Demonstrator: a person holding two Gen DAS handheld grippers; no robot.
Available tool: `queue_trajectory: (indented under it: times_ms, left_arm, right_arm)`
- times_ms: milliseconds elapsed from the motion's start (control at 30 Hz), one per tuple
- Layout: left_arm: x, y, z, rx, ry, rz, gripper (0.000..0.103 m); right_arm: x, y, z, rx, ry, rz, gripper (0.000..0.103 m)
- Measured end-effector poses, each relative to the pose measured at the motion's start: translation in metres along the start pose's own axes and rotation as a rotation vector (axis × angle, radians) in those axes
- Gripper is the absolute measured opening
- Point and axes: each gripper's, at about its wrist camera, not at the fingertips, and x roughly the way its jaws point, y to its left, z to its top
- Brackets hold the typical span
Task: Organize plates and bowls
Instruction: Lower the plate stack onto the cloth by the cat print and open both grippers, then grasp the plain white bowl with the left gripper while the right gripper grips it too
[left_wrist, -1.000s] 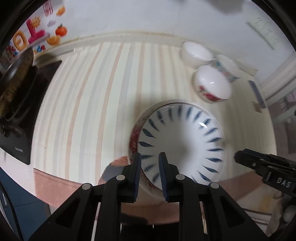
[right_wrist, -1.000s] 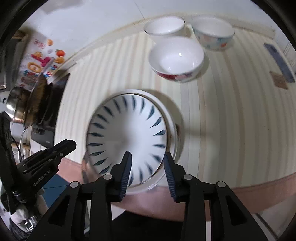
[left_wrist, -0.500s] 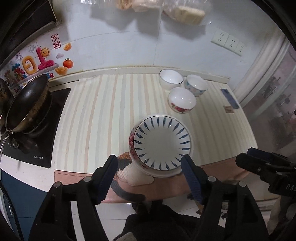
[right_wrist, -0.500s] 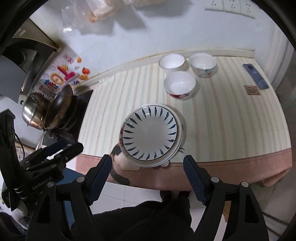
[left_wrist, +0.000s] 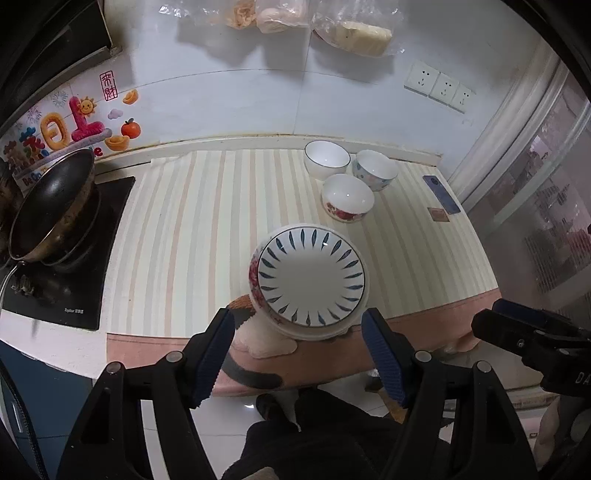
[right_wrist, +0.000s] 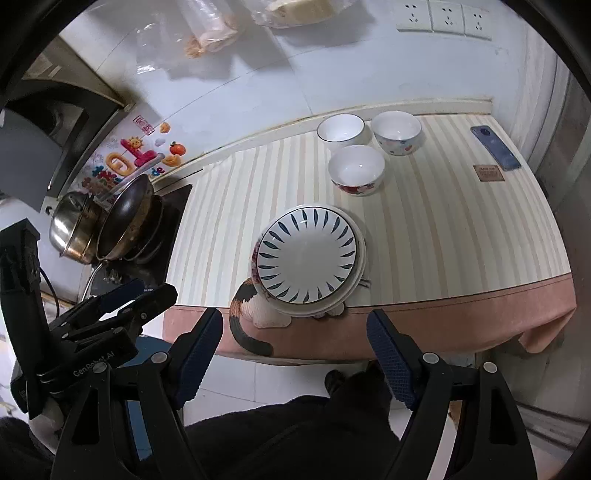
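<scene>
A: Now that both have let go and lifted clear, the left gripper (left_wrist: 297, 354) and right gripper (right_wrist: 293, 352) hang wide and empty.

B: So the plate stack (left_wrist: 311, 281) is placed?

A: Apparently. It rests below them at the desk's near edge (left_wrist: 424, 317); three bowls (left_wrist: 348, 196) wait near the far edge.

Plates ahead of the tongs

The plate stack (left_wrist: 312, 282) sits on the surface (left_wrist: 192, 229) between both tongs' tips; three bowls (left_wrist: 347, 197) lie beyond, a pan (left_wrist: 51, 206) far left.
</scene>
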Motion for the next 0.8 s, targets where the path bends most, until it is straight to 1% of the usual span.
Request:
queue_trajectory:
  times_ms: [100,167,267,333,433,533,567,667,800]
  left_arm:
    - [0.01,0.0,0.01,-0.017,-0.005,-0.007,0.07]
    - [0.023,-0.002,0.023,-0.027,-0.005,-0.016,0.07]
    - [0.044,-0.01,0.05,-0.023,-0.046,0.02,0.07]
    - [0.062,-0.016,0.069,-0.023,-0.052,0.038,0.07]
    - [0.105,-0.024,0.102,-0.038,-0.009,0.041,0.07]
    - [0.16,-0.03,0.133,-0.074,0.075,0.035,0.07]
    - [0.176,-0.032,0.141,-0.083,0.094,0.045,0.07]
    - [0.226,-0.035,0.159,-0.104,0.161,0.068,0.07]
    - [0.284,-0.036,0.171,-0.141,0.245,0.036,0.069]
  right_arm:
    - [0.008,-0.011,0.015,0.012,-0.002,-0.001,0.083]
    - [0.017,-0.023,0.031,0.02,-0.003,0.002,0.083]
    - [0.037,-0.044,0.06,0.032,-0.004,0.0,0.083]
    - [0.052,-0.06,0.081,0.043,-0.005,0.0,0.083]
    - [0.086,-0.091,0.121,0.062,0.002,0.004,0.083]
    - [0.122,-0.117,0.156,0.067,0.038,0.003,0.083]
    - [0.137,-0.127,0.169,0.065,0.052,0.011,0.083]
    - [0.18,-0.149,0.199,0.049,0.112,0.027,0.083]
    - [0.233,-0.169,0.228,0.026,0.18,0.033,0.083]
